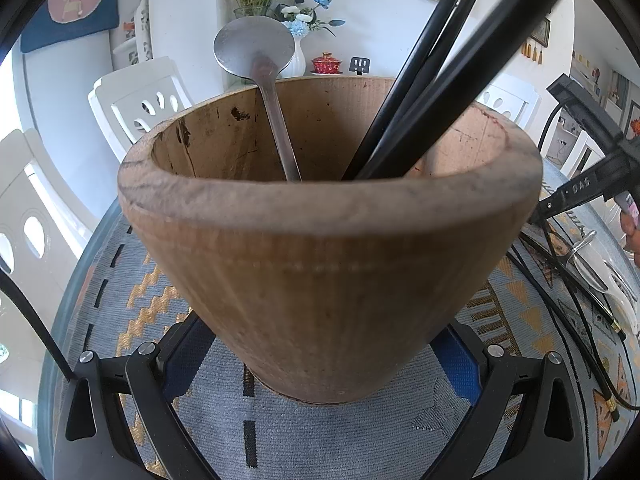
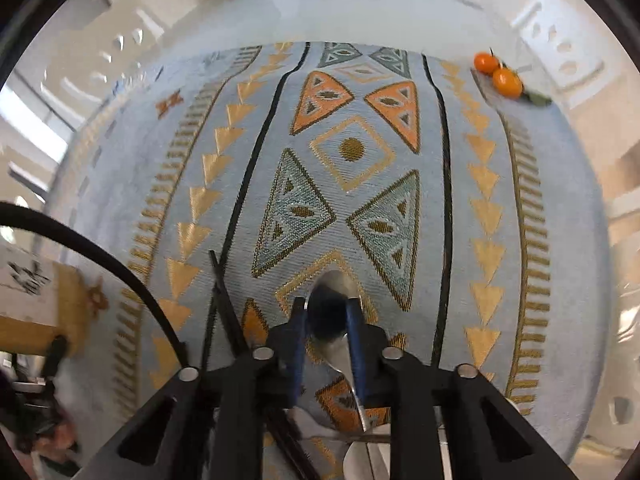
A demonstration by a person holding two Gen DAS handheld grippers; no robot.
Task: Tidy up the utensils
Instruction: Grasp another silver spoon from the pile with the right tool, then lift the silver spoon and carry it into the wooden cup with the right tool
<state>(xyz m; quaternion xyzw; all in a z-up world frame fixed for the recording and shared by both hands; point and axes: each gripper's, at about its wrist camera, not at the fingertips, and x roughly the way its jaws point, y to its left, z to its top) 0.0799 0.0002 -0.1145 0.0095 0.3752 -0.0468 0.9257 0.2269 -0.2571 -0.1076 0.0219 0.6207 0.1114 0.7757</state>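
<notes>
My left gripper (image 1: 320, 364) clamps the wooden holder (image 1: 328, 264) across its base; inside stand a metal spoon (image 1: 256, 52) and black chopsticks (image 1: 436, 76). My right gripper (image 2: 326, 320) has its jaws pinching a second spoon (image 2: 334, 320) over the patterned cloth (image 2: 352, 152), chopsticks lying alongside.

White letters "DAS" on the right tongs (image 1: 576, 196), nothing else legible
</notes>
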